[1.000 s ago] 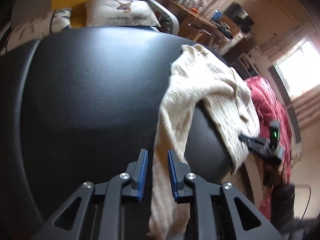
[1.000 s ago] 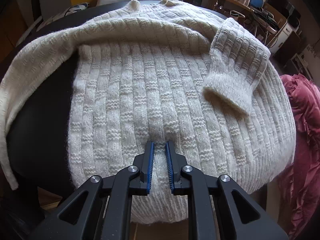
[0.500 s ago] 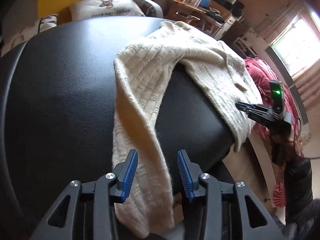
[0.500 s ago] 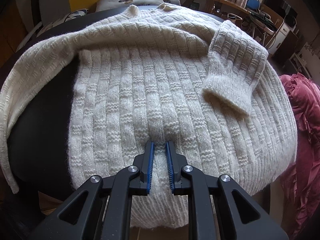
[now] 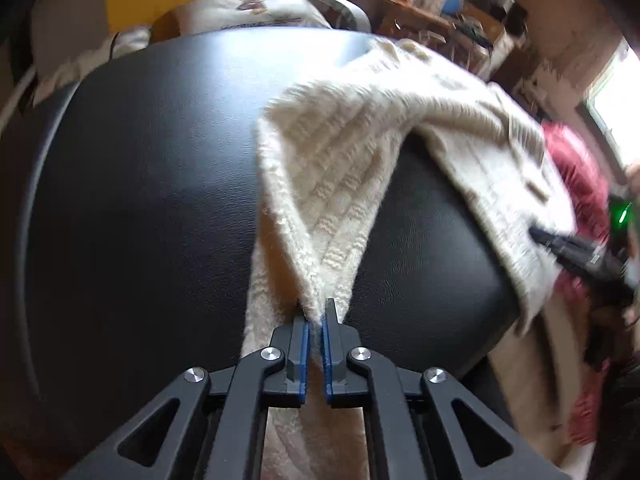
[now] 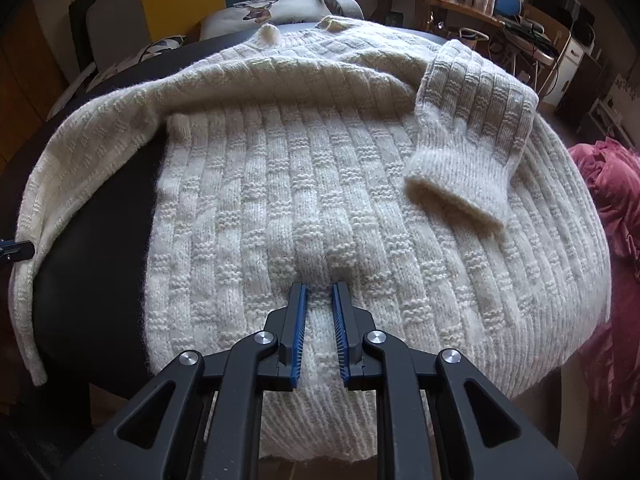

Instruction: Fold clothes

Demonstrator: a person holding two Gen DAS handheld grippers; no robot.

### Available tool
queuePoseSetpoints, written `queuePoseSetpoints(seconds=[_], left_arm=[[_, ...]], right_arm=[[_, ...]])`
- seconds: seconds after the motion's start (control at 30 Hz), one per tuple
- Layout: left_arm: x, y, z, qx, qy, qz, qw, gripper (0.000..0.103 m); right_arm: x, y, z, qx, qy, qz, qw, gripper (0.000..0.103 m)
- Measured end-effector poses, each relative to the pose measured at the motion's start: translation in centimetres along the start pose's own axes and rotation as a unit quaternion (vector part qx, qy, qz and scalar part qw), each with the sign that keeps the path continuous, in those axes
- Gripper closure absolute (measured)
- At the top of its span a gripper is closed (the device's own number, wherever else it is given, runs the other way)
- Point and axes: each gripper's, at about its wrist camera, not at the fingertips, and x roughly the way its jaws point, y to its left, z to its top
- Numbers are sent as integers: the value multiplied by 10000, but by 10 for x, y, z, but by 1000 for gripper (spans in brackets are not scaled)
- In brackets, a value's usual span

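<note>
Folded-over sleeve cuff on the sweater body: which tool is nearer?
Right. The right tool sits on the sweater body just below the cuff. The left tool is shut on the other sleeve, across the black surface.

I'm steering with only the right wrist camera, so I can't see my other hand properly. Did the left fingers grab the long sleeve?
Observer: Yes. In the left wrist view the left gripper is shut on the sleeve, pinching a fold of it.
Operator: Is the sleeve lying flat?
Observer: No. It rises off the black padded surface in a ridge that narrows towards the gripper.
Operator: Can you see my right gripper from there?
Observer: Yes, at the right edge of that view. A green light glows on the right gripper.
</note>
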Motion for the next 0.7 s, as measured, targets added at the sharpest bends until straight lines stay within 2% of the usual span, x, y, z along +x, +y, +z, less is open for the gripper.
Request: queuePoseSetpoints(seconds=[0.03,0.1,0.27,0.37,0.43,0.53,0.57,0.63,0.7], left_arm=[[-4,10,0,-183,-17,-166,9997,99],[-14,34,-2,-553,-91,-378,9977,99],[-38,83,-14,-1216,-248,-988,9873,99],[-44,107,-24,-1594,-259,-1794,9704,99],[-47,118,-28,-1701,-265,-1666,9709,99],[-42,115,-29,-1290,73,-986,9867,97],[-40,115,-30,-1159,249,-789,9898,95],[-43,121,-33,-1089,247,-494,9925,95],[-51,128,-37,-1070,198,-501,9928,95]], right_arm=[[2,2,4,-97,39,-44,9999,87],[28,24,49,-279,163,-62,9995,86],[34,41,61,-655,266,-181,9973,86],[36,49,64,-759,230,-249,9965,86],[36,51,65,-779,202,-321,9962,86],[34,49,67,-739,210,-329,9965,86],[34,49,68,-754,231,-329,9963,86],[33,49,70,-807,263,-343,9958,86],[33,48,72,-833,254,-356,9956,86]])
